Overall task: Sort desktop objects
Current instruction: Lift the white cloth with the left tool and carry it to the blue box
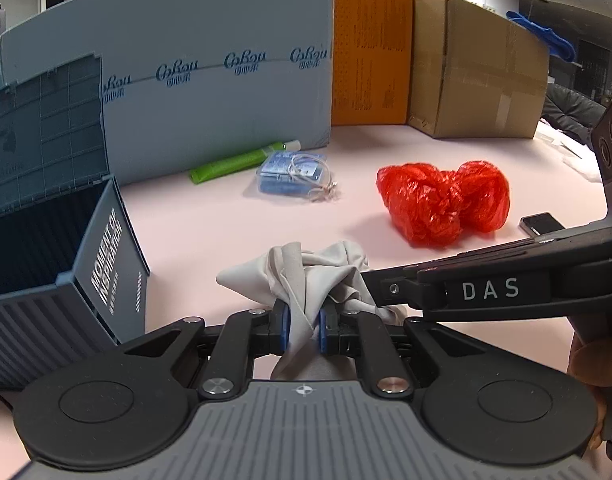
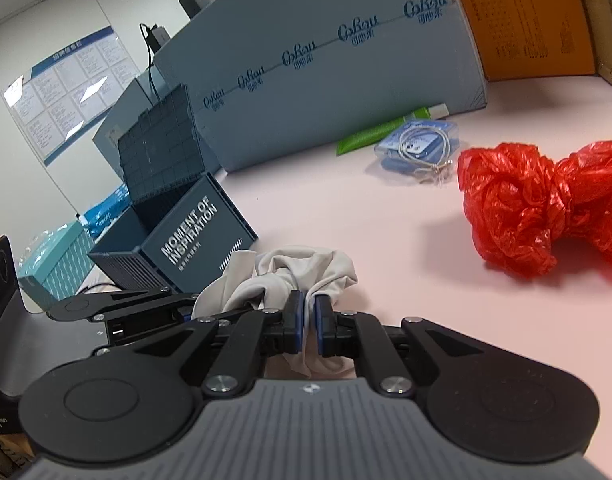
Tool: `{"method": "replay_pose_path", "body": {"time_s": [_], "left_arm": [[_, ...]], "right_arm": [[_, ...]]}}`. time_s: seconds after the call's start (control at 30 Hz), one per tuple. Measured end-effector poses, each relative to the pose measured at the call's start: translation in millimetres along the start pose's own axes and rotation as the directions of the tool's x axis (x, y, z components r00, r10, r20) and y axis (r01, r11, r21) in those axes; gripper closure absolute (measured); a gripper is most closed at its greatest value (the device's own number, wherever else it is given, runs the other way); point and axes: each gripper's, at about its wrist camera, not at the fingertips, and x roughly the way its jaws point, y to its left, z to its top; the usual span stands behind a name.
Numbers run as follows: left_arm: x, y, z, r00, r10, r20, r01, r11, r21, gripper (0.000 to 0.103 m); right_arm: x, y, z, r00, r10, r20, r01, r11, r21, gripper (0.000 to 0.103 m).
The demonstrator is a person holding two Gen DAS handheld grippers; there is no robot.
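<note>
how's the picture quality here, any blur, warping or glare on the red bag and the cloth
Left wrist view: fisheye bends the blue board; red bag sharp, soft shadow beside it. Right wrist view: the bag shows small shiny highlights; cloth is in focus.

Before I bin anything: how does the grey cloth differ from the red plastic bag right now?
The grey cloth is matte, soft fabric; the red plastic bag is glossy, crinkled film.
The cloth is pinched by both the left gripper and the right gripper; the bag lies untouched on the table.
The cloth sits beside the blue crate; the bag lies farther out, well away from it.
Both are crumpled.
</note>
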Motion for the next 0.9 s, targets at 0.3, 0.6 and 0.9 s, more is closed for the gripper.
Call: {"method": "replay_pose_path", "body": {"time_s": [0.3,0.6,0.9], "left_arm": [[-16.2,11.6,9.8,1.000,-0.015,0.025,0.014,0.999,0.037,0.092],[-30.0,27.1,21.1,0.996,-0.030,0.078,0.025,0.998,0.060,0.092],[-45.3,48.3,27.3,0.991,-0.020,0.134,0.014,0.999,0.048,0.092]], "right_arm": [[-5.6,19.5,3.2,0.998,-0.013,0.061,0.011,0.999,0.031,0.094],[-8.8,42.3,12.8,0.992,-0.032,0.125,0.029,0.999,0.024,0.094],[-3.5,69.2,23.0,0.985,-0.032,0.169,0.036,0.999,-0.022,0.094]]}}
